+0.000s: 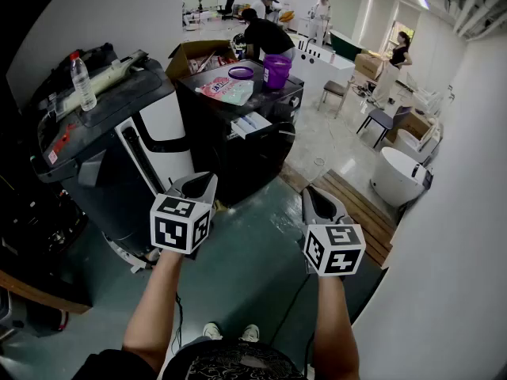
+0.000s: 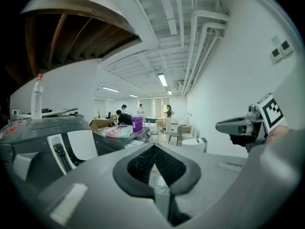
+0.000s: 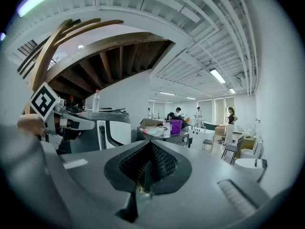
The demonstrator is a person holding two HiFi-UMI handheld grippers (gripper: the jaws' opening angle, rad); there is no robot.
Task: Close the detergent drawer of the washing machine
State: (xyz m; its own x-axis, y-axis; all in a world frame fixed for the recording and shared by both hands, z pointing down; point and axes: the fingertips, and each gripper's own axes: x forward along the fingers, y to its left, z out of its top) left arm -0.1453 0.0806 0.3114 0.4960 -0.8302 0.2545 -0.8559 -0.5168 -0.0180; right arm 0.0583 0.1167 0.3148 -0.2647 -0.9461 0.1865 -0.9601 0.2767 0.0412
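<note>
The detergent drawer (image 1: 252, 124) is sticking out, pale, from the upper front of the black washing machine (image 1: 238, 149), which is standing across the floor, well ahead of the person. A purple bucket (image 1: 276, 70) and a pink packet (image 1: 226, 90) are sitting on the machine's tabletop (image 1: 272, 95), above the drawer.

Both claws are hanging well short of the machine. The left claw (image 1: 203, 182) is showing its pads pressed together with nothing between them, and the right claw (image 1: 311, 192) is likewise closed and empty.

The step in hand is probably the approach. No grasp seems to be needed: a closed claw is making a good blunt pusher. The person is likely best served by walking in, setting one claw's tip flat against the middle of the drawer's front, and pushing straight along the drawer's slide. An off-centre push is risking a skewed, jammed drawer.
</note>
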